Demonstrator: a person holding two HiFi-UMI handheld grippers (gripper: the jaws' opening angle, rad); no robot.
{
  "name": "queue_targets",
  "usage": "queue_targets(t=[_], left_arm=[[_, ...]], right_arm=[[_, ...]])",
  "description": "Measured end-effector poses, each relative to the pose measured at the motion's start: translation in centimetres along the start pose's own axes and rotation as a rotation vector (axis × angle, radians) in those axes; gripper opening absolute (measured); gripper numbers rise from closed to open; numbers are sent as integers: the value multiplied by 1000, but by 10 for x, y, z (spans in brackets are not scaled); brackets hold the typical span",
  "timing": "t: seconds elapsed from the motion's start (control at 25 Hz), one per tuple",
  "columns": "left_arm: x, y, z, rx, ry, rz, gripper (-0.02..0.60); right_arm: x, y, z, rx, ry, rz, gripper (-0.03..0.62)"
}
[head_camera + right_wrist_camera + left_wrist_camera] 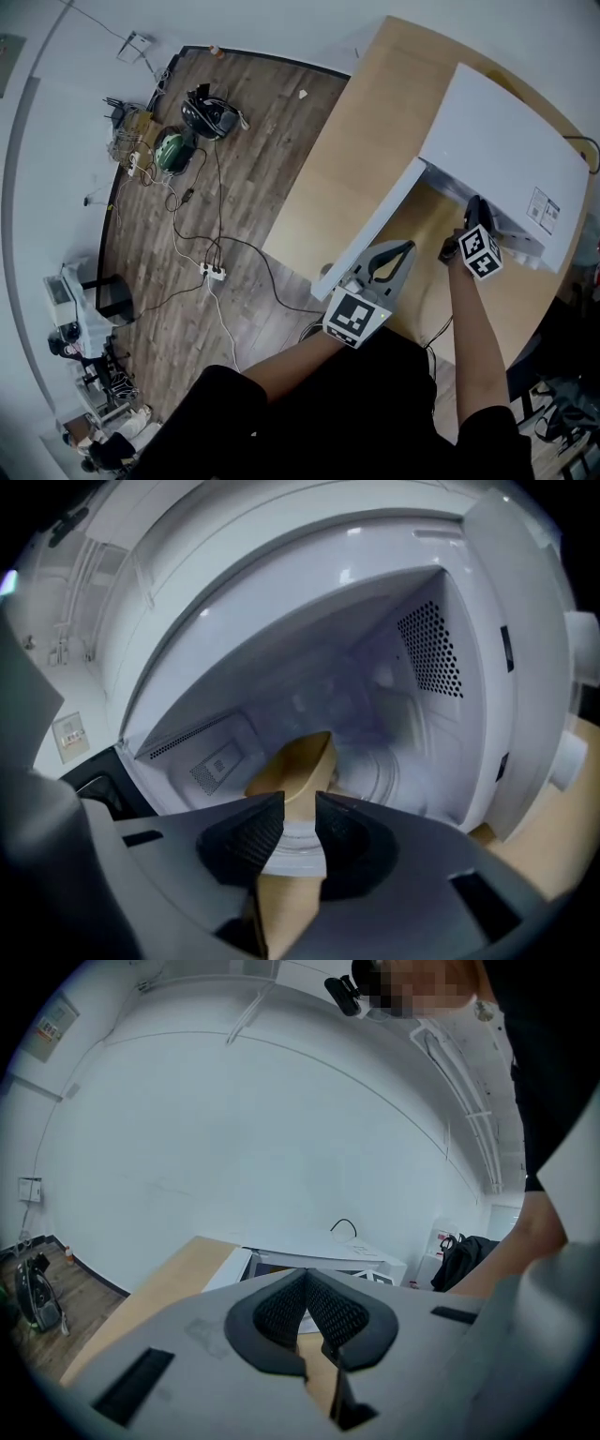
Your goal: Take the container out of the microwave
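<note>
A white microwave (506,141) stands on a light wooden table (375,122), its door (370,230) swung wide open to the left. In the right gripper view a tan container (300,761) sits on the cavity floor, just beyond my right gripper (300,803). Its jaws stand a little apart at the cavity mouth (473,202), with nothing pressed between them. My left gripper (398,251) hovers by the open door's lower end. Its pads meet at the tips (306,1279) and hold nothing. From there the microwave (319,1251) shows ahead.
Perforated vents line the cavity's right wall (431,649). A black cable (343,1225) loops behind the microwave, and a dark bag (466,1252) sits off to the right. On the wooden floor left of the table lie cables, a power strip (214,272) and bags (211,112).
</note>
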State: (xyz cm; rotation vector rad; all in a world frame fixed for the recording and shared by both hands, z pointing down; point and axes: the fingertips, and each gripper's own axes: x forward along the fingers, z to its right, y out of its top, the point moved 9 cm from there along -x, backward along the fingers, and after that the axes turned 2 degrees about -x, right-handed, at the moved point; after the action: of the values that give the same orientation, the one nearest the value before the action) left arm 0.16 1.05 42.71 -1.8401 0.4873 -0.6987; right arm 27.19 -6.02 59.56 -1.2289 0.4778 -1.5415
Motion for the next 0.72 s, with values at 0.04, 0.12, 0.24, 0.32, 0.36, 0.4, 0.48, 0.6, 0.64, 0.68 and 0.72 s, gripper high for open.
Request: queue_targets(t=[0.04,0.12,0.24,0.32,0.36,0.4,0.48,0.6,0.64,0.68,0.72], left_arm=[[2,0,-1,0,-1,-3,11],[6,1,-1,1,-4,-6,9],[9,3,-1,3,-5,-10,11],[9,2,-3,7,-6,-19,11],[9,2,-4,9,-7,-24,11],[8,1,-4,10,-6,-29,11],[5,0,-6,9,-1,-38,11],[2,-3,-9,-12,10,-49,11],[1,-3,-9,-29,13,-51,11],[0,-3,-10,-45,15,-53,11],[-1,-4,-10,-53,15,-58,9]], right_arm=[[4,0,0,16,-3,6,150],[14,2,0,42,-1,18,185],[27,5,-4,62,-2,30,216],[34,8,-6,70,-16,35,241],[36,9,-8,74,-25,38,245],[39,10,-8,81,-32,41,247],[44,10,-8,95,-42,50,255],[50,11,-9,115,-60,63,265],[51,11,-10,127,-73,65,270],[52,12,-10,139,-88,67,277],[52,12,-11,145,-101,70,281]])
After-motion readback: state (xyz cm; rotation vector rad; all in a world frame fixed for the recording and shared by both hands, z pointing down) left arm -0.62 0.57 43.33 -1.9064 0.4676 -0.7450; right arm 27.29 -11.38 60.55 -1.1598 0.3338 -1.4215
